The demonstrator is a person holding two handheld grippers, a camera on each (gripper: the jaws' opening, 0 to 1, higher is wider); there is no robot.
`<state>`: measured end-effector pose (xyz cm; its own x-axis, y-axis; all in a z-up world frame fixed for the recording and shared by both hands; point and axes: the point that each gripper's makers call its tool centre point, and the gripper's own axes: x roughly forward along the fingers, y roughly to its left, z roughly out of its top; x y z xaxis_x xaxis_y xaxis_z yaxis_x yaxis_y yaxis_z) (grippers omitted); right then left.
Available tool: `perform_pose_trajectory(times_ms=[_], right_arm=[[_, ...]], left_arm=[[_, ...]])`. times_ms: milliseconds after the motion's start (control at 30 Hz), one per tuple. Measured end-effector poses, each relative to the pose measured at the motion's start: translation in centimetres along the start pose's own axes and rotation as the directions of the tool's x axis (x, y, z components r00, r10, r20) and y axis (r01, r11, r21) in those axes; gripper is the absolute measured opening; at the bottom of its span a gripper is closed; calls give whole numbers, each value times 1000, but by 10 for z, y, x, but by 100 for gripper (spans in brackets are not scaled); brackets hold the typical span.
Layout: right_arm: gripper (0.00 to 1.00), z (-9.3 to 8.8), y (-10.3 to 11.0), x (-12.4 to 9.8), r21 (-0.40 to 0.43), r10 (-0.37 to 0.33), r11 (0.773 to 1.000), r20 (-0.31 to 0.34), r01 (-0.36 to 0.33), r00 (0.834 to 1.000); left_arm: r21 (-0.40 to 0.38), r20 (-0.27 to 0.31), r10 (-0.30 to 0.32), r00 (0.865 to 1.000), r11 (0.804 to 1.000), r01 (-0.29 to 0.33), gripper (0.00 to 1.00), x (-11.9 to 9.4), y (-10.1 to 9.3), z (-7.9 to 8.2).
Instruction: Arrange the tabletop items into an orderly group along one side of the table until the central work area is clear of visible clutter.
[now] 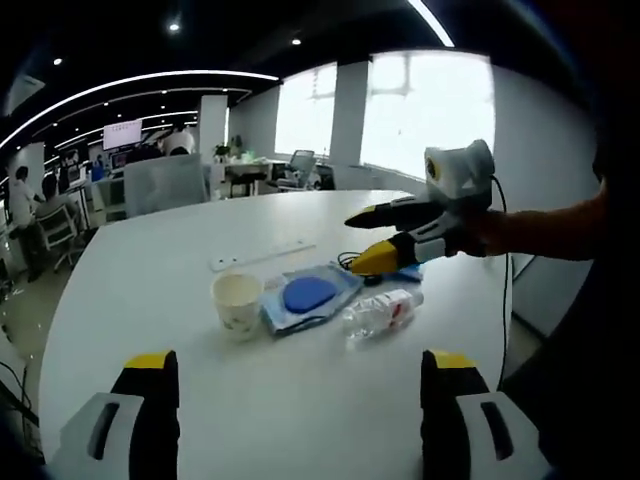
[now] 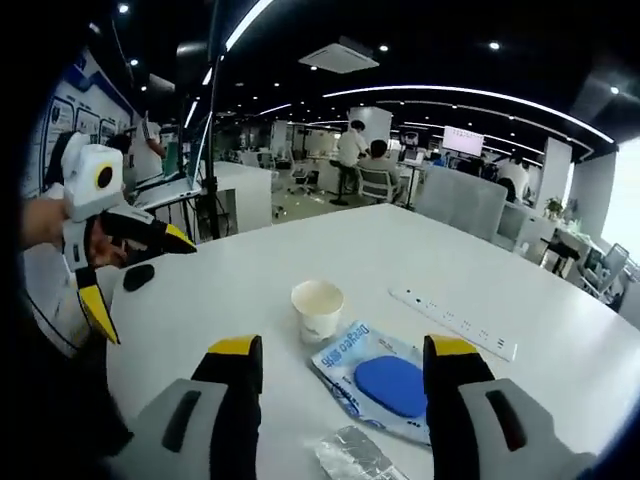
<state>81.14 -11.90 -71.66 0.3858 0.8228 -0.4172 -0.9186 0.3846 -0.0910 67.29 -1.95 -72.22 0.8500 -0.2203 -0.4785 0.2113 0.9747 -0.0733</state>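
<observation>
Clear plastic bottle [image 1: 383,313] lies flat (cap rightward) beside the blue pouch [image 1: 306,297]; both hand-held grippers gape apart.

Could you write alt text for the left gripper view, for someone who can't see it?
On a white table lie a paper cup, a blue pouch, a plastic bottle and a power strip. The right hand-held gripper hovers open above them.

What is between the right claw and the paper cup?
Nothing visible. In the right gripper view the right claw is open, and the paper cup stands just ahead of it on bare table. The blue packet lies beside the cup, not in front.
</observation>
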Motion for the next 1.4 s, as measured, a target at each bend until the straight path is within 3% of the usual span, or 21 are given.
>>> perform_pose_trajectory(times_ms=[300,400,867,1067,1400], right_arm=[[75,-8,-24,-44,113,-75,991,41,70,996],[79,-17,-30,-62,141,-101,985,34,95,994],[93,-65,-62,-133,233,-211,951,2,205,977],[100,-87,-70,-155,248,-237,939,-30,237,971],[100,-106,-80,-179,296,-284,912,-39,283,958]], left_arm=[[-26,33,11,999,1000,-10,99,1,6,4],[-12,56,7,998,1000,-7,99,2,3,9],[-5,49,10,999,1000,-10,100,1,-8,7],[3,41,4,999,1000,-4,100,1,-12,5],[15,57,11,998,1000,-11,100,-2,-13,8]])
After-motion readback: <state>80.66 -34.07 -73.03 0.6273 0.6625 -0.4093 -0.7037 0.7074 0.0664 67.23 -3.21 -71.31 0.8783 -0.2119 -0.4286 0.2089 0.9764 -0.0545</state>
